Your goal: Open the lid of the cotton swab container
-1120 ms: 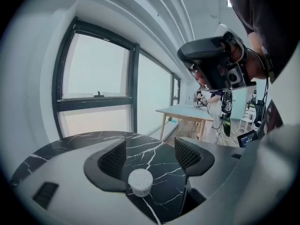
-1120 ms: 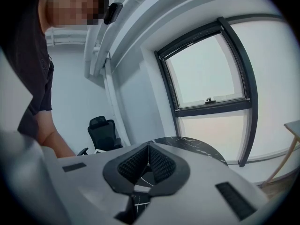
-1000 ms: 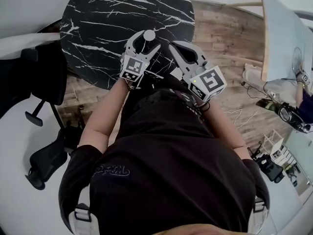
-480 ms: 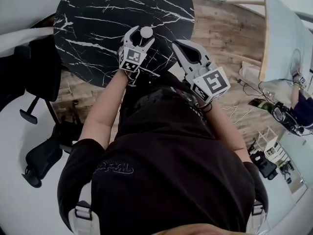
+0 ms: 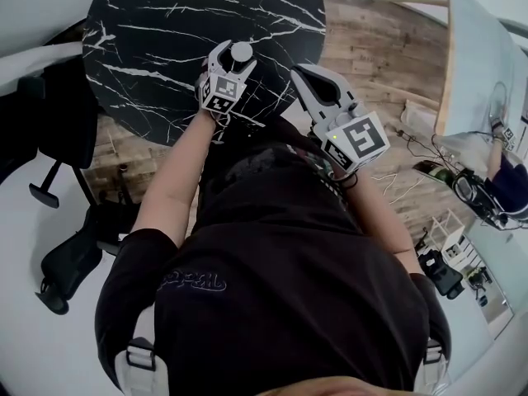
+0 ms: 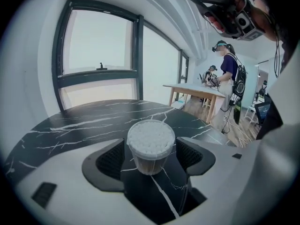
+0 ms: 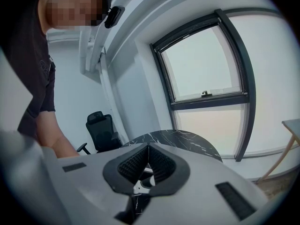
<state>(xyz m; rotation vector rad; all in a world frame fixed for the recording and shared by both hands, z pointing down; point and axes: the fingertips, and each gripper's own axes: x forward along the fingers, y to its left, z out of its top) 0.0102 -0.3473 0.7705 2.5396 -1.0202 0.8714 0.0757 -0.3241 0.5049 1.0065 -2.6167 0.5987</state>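
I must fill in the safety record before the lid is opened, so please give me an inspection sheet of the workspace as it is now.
Surface: round black marble table, white veins.
Job's things: cotton swab container stands upright on the table, full; its clear lid appears to be on.
Clutter: nothing seen on the table.
Tools: left tool open, one jaw on each side of the container, not pressing; right tool shut, empty, near the table edge.
Cables: loose cables on the wooden floor at the right.
Surroundings: black office chair at the left, light wooden table at the right, large windows.
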